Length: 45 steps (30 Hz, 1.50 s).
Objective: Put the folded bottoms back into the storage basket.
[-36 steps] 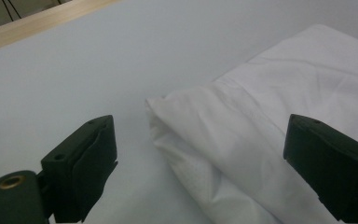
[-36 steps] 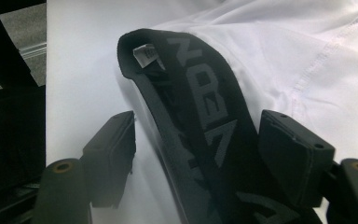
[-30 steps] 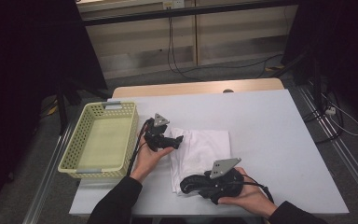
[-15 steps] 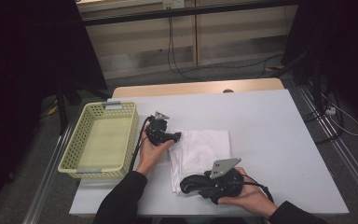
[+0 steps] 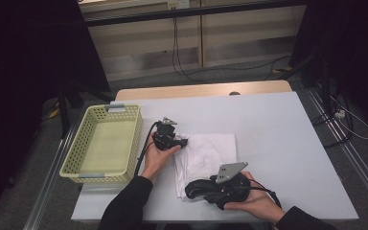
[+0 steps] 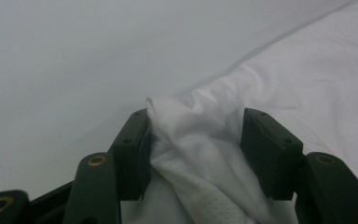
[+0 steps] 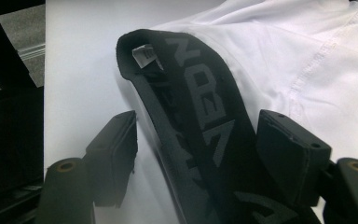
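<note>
right gripper view: the right gripper [image 7: 196, 154] has its jaws spread wide around a black waistband [image 7: 191, 93] at the near edge of the white garment [image 7: 307, 56], not clamping it. farther up, the left gripper [image 6: 195, 154] has jaws apart with a bunched fold of the garment between them, touching one pad. high view: garment on the table [image 5: 278, 124], a basket [image 5: 76, 153] just to its left
</note>
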Each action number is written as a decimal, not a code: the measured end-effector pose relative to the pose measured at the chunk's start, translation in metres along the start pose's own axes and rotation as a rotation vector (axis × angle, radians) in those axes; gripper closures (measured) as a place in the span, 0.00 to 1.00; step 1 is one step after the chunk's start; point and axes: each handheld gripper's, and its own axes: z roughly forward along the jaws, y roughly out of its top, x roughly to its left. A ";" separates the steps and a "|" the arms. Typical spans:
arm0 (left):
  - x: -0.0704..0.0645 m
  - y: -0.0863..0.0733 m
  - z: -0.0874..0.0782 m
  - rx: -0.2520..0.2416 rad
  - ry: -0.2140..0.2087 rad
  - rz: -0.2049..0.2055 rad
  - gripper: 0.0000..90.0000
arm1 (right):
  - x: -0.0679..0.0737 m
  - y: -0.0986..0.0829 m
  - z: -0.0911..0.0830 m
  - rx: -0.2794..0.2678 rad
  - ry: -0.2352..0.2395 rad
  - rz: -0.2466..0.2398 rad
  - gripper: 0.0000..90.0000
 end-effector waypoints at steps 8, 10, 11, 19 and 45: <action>-0.002 0.001 0.000 0.011 -0.037 -0.017 0.70 | 0.002 0.000 0.000 0.004 -0.012 -0.008 0.33; -0.001 0.001 0.000 0.011 -0.053 -0.021 0.76 | 0.002 0.000 0.000 0.004 -0.012 -0.007 0.33; -0.001 0.001 0.000 0.011 -0.064 -0.027 0.76 | 0.002 0.000 0.000 0.005 -0.013 -0.005 0.33; -0.006 0.002 0.001 -0.008 -0.051 -0.025 0.91 | -0.001 0.003 -0.002 0.018 -0.036 0.006 0.33; -0.003 0.001 0.004 -0.052 -0.041 -0.073 0.91 | 0.007 0.001 0.001 0.042 -0.102 -0.118 0.62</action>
